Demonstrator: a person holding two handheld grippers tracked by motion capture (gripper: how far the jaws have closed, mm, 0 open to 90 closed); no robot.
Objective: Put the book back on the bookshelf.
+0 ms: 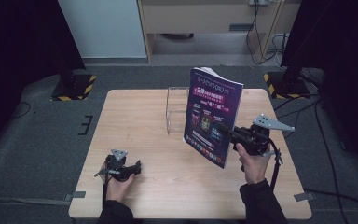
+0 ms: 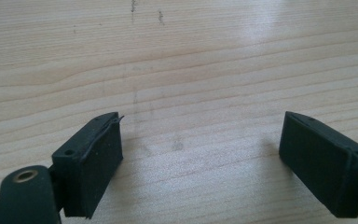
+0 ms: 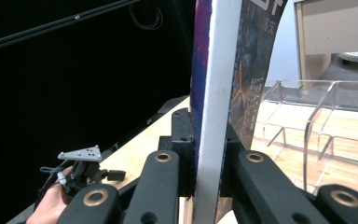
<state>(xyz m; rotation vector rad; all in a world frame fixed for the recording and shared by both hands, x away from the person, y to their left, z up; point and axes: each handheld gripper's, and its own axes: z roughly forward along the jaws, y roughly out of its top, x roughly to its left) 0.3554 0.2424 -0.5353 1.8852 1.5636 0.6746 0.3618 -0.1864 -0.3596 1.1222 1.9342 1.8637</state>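
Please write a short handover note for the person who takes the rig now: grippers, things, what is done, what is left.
Right gripper: shut on the magazine, holding it upright above the table.
Left gripper: open, empty, low over the bare wood near the table's front left.
Clear acrylic rack: behind the magazine, at the table's far middle; looks empty.
Done: magazine picked up.
Left: probably slot it into the rack, then release.

The magazine (image 1: pixel 210 116) in my right hand-held gripper (image 1: pixel 226 129) has a dark purple cover with magenta and white lettering and small bright picture panels; its page edges are white. My hand-held grippers are black, each topped by a grey plate. The tabletop (image 1: pixel 140 121) is pale wood with fine grain lines. The rack (image 1: pixel 176 108) is clear plastic.
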